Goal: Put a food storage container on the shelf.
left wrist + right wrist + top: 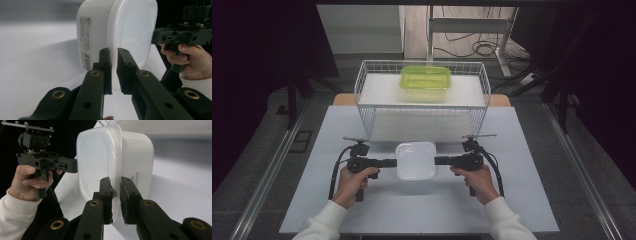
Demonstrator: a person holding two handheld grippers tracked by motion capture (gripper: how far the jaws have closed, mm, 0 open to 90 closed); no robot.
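Seen from the high view, a person in white sleeves grips a white plastic container (416,160) from both sides at once: the left gripper (393,162) clamps its left edge, the right gripper (438,160) its right edge, with the box spanning the gap between the two. Its lid is on, so any contents cannot be told. It sits over the pale table (312,190). Beyond both grippers stands a white wire basket (367,105); a green-lidded container (425,78) sits at the back of it, its contents unclear.

In the left gripper view, the left gripper (114,53) has its jaws nearly closed, pinching the thin rim of the white container (95,32) between its pads. A printed label with a barcode runs down the box's side. Across the lid, the far hand (190,60) holds the other gripper against the opposite rim.

In the right gripper view, the right gripper (115,182) likewise pinches the white container's (135,157) rim, jaws almost together. The other hand (27,182) steadies its gripper at the far edge.
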